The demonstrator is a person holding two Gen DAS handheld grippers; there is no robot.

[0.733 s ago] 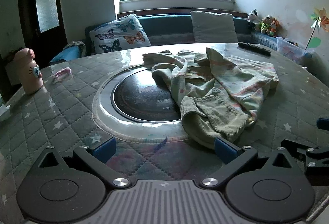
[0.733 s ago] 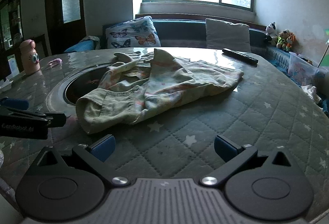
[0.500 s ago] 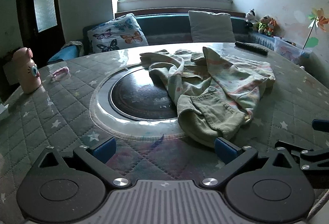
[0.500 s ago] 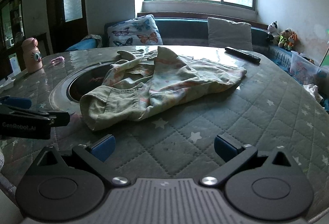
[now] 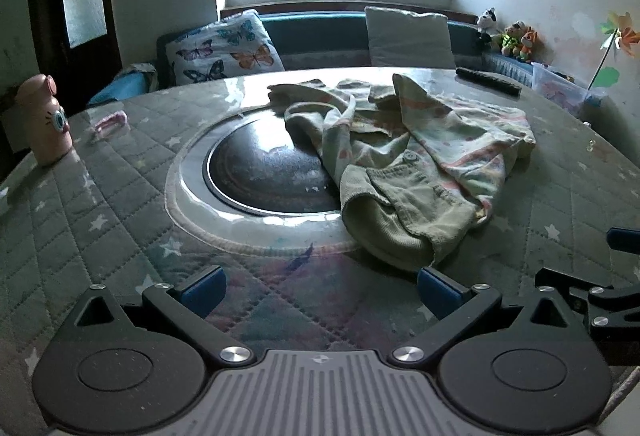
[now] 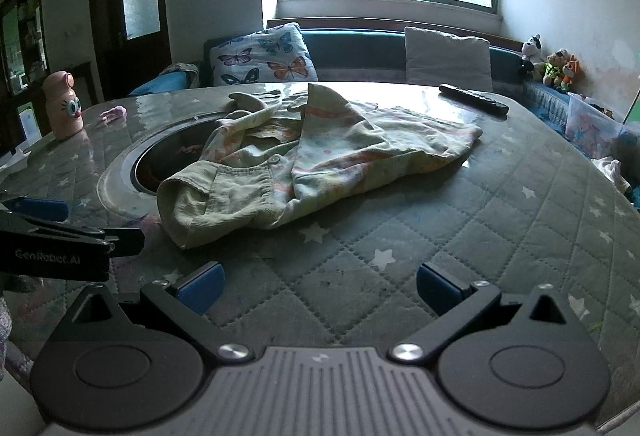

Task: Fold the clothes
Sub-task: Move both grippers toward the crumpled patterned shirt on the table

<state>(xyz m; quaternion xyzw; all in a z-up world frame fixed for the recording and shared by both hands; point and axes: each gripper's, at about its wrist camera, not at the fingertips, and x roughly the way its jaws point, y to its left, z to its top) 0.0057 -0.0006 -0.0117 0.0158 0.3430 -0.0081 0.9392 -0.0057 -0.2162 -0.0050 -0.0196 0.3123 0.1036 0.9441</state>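
Observation:
A crumpled pale green jacket with a pastel print lining lies on the round quilted table, partly over the dark round inset. It also shows in the right wrist view. My left gripper is open and empty, just short of the jacket's near cuff. My right gripper is open and empty, a little in front of the jacket. Each gripper shows at the edge of the other's view.
A pink bottle stands at the table's left edge. A small pink item lies near it. A black remote lies at the far right. A bench with cushions and soft toys runs behind the table.
Both grippers have moved slightly closer to the jacket. The jacket has not moved, and both grippers stay open.

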